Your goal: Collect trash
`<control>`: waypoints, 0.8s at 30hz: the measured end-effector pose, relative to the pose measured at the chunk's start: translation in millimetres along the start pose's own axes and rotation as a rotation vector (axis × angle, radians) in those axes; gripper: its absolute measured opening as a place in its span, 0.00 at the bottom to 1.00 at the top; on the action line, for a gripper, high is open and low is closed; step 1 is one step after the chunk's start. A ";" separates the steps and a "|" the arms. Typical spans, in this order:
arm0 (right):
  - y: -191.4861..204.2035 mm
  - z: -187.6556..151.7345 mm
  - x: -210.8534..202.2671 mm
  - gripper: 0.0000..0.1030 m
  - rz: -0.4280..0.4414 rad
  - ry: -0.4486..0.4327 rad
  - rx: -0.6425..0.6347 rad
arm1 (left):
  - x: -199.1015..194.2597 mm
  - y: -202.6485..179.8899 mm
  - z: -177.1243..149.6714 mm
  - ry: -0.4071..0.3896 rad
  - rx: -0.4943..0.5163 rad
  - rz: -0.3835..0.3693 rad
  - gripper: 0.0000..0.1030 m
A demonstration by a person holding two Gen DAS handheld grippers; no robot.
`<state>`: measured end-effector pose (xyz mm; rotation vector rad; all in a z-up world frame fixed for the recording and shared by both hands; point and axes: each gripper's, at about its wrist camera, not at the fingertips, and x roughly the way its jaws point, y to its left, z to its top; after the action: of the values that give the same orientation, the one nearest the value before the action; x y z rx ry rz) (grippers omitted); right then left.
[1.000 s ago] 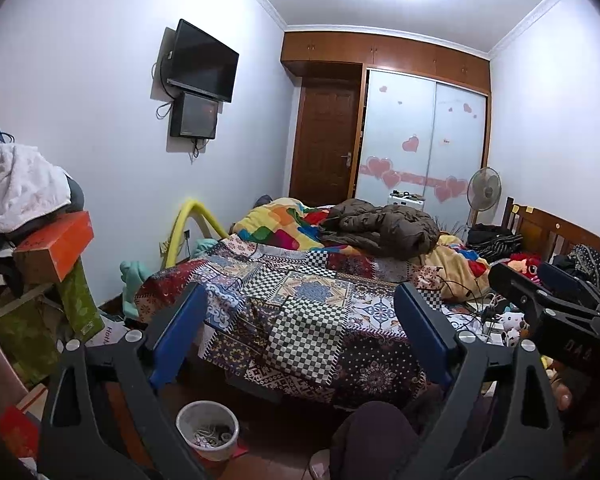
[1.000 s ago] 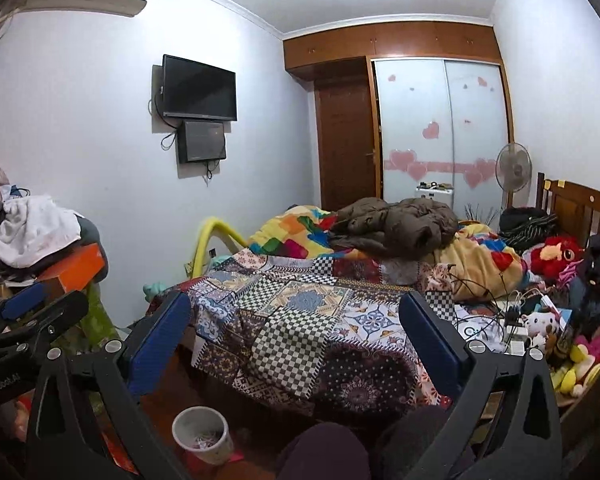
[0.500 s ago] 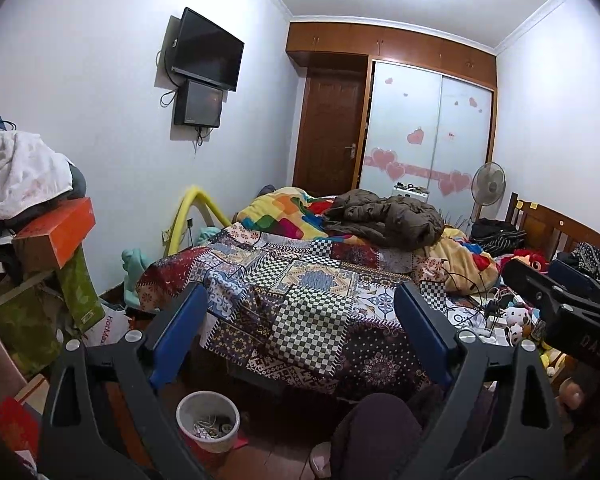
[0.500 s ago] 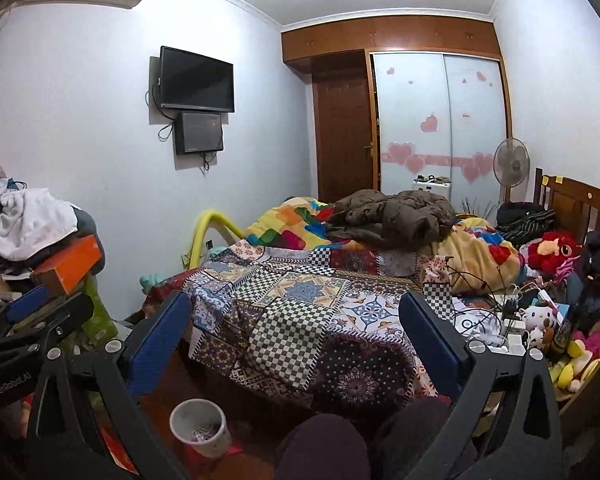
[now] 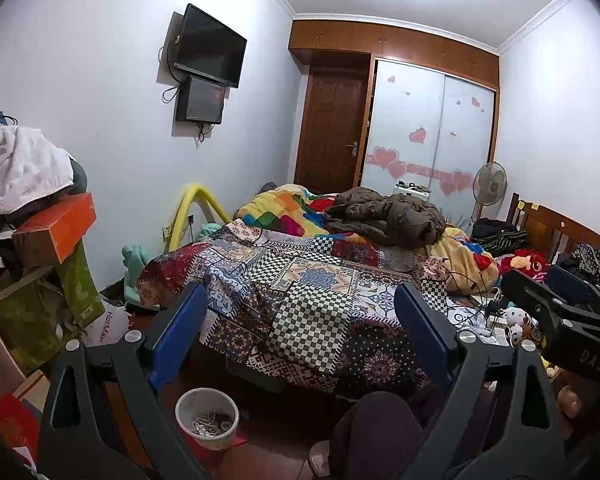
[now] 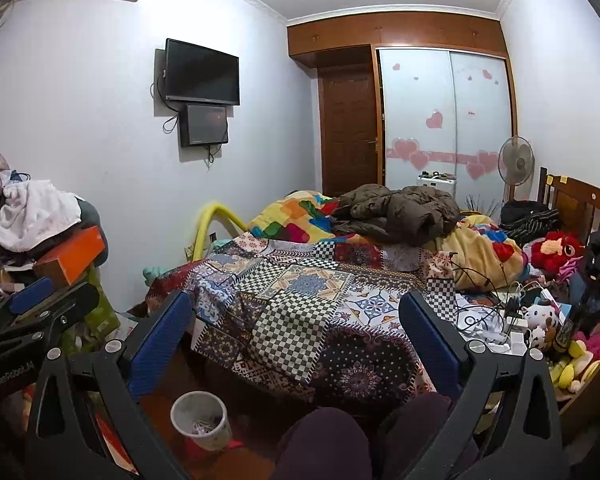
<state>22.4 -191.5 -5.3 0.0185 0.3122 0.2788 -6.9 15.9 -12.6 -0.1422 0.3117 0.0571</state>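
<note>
A bed (image 5: 300, 300) filling the middle of the room, covered by a patchwork quilt (image 6: 300, 300), with a brown coat (image 5: 388, 216) and a bright blanket (image 5: 288, 208) heaped toward the far end. Behind it a wooden door (image 6: 348, 128) and a wardrobe (image 5: 428, 132) with heart stickers on its sliding panels, a standing fan (image 6: 516, 164) beside them. High on the wall at the left of both views, a dark television (image 5: 210, 46) with a smaller screen (image 5: 200, 100) just under it. At the left edge of both views, a pile of clothes and boxes (image 5: 32, 208), an orange box (image 6: 70, 256) lying on top under a white cloth. On the near right corner of the mattress, tangled cables and chargers (image 6: 500, 320), soft toys (image 6: 556, 248) close by.

Left gripper (image 5: 300, 336) released, blue pads wide apart, nothing between them, held level over the foot of the bed. Right gripper (image 6: 296, 340) likewise spread and bare, pointing the same way; each tool visible at the edge of the other's view. Dark-clad knees (image 6: 328, 440) low in the frame, a slippered foot (image 5: 320, 454) on the floor.

Down on the wooden floor just off the bed's near corner, a small pale bin (image 5: 207, 418), upright, standing on something red. Inside it, a shallow layer of scraps (image 5: 210, 426), possibly wrappers and bits of cord, too small to sort out. Bin below and left of both sets of fingers, well apart from them, untouched.
</note>
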 end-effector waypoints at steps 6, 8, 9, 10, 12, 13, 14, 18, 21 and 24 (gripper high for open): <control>0.5 -0.4 0.4 1.00 0.001 0.001 0.002 | 0.4 4.9 -0.1 0.002 -0.011 -0.008 0.93; 0.4 -0.7 0.9 1.00 0.002 0.003 0.001 | 0.4 4.0 0.1 0.002 -0.008 -0.005 0.93; 0.5 -0.4 0.7 1.00 0.003 0.004 0.000 | 0.4 3.9 0.1 0.001 -0.006 -0.004 0.93; 1.4 -0.6 1.1 1.00 0.003 0.005 -0.001 | 0.4 4.3 0.0 0.002 -0.004 -0.006 0.93; 3.1 -0.2 1.1 1.00 0.002 0.005 -0.002 | 0.3 5.6 -0.2 0.002 -0.002 -0.010 0.93; 3.7 0.2 1.0 1.00 0.002 0.004 -0.003 | 0.4 5.0 -0.3 0.002 -0.001 -0.007 0.93; 4.4 0.4 0.7 1.00 0.001 0.002 -0.004 | 0.4 4.9 -0.3 0.002 0.001 -0.005 0.93; 7.9 0.1 0.4 1.00 0.001 0.002 -0.006 | -0.5 7.3 -0.4 0.000 0.005 0.005 0.98; 8.4 0.3 0.2 1.00 0.001 0.003 -0.005 | -0.3 10.4 -0.8 0.000 -0.001 0.006 0.99; 8.9 0.0 0.2 1.00 0.000 0.002 -0.005 | 1.1 14.1 -0.1 0.008 -0.013 0.003 0.99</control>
<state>20.2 -182.9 -4.9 0.0132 0.3136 0.2792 -7.0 29.9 -14.9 -0.1547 0.3195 0.0616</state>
